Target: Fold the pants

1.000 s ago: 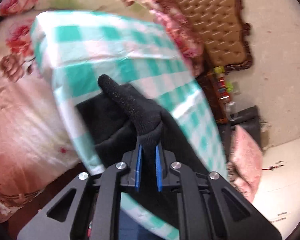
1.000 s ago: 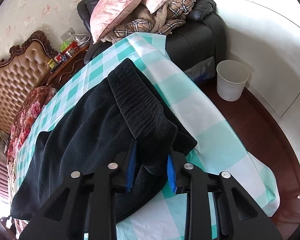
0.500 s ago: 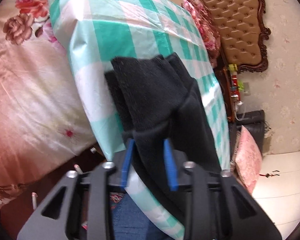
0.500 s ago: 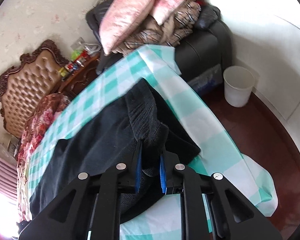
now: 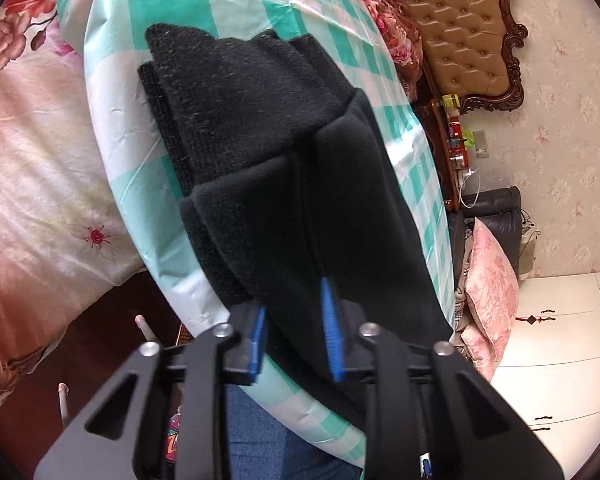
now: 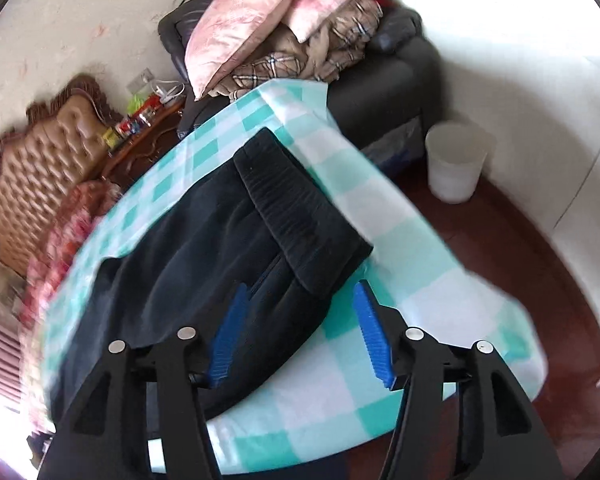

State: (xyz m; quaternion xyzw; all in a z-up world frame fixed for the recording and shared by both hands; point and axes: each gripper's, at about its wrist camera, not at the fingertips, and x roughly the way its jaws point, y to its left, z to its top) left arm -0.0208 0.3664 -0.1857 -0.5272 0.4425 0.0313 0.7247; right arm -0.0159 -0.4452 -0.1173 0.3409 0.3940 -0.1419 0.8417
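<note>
Here, the bed (image 5: 32, 184), under a pink floral cover, fills the left of the left wrist view, and its tufted headboard (image 5: 460, 28) stands at the wall. A table, covered by a green-and-white checked cloth (image 6: 400, 248), carries the black pants (image 6: 204, 256). The pants lie flat on the cloth, folded lengthwise, with the ribbed waistband end turned back over the body of the garment. A dark sofa (image 6: 384, 80) behind the table holds pink pillows (image 6: 256, 12) and plaid blankets. A white bin (image 6: 456, 164) stands on the dark floor beside the sofa. The left gripper (image 5: 296, 340) is at the pants' near edge; its jaws have just been closing, and black fabric lies between the blue pads (image 5: 332, 340), which appear to press on the fold. The right gripper (image 6: 300, 336) is over the near edge of the pants; its jaws have just been opening and now stand spread, with fabric between them but clear of the pads (image 6: 374, 336)
</note>
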